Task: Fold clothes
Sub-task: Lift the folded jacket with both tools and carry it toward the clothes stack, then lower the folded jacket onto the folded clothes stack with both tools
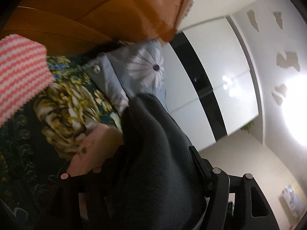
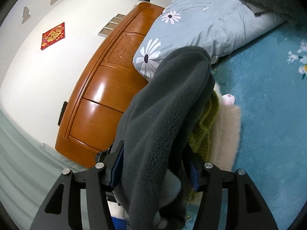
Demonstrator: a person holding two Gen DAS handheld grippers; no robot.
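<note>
Grey fleece (image 2: pixel 163 118) drapes both grippers, hiding fingertips; whether they grasp is unclear.

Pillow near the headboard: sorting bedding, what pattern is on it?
Pale blue pillow with white daisies, clearest in right wrist view.

Left hand-held gripper (image 1: pixel 153 164) and right hand-held gripper (image 2: pixel 153 164): jaws parted.

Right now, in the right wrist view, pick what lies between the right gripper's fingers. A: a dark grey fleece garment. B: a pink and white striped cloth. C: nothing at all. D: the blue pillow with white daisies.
A: the dark grey fleece garment drapes down between the fingers of the right gripper, in front of the daisy pillow.
</note>
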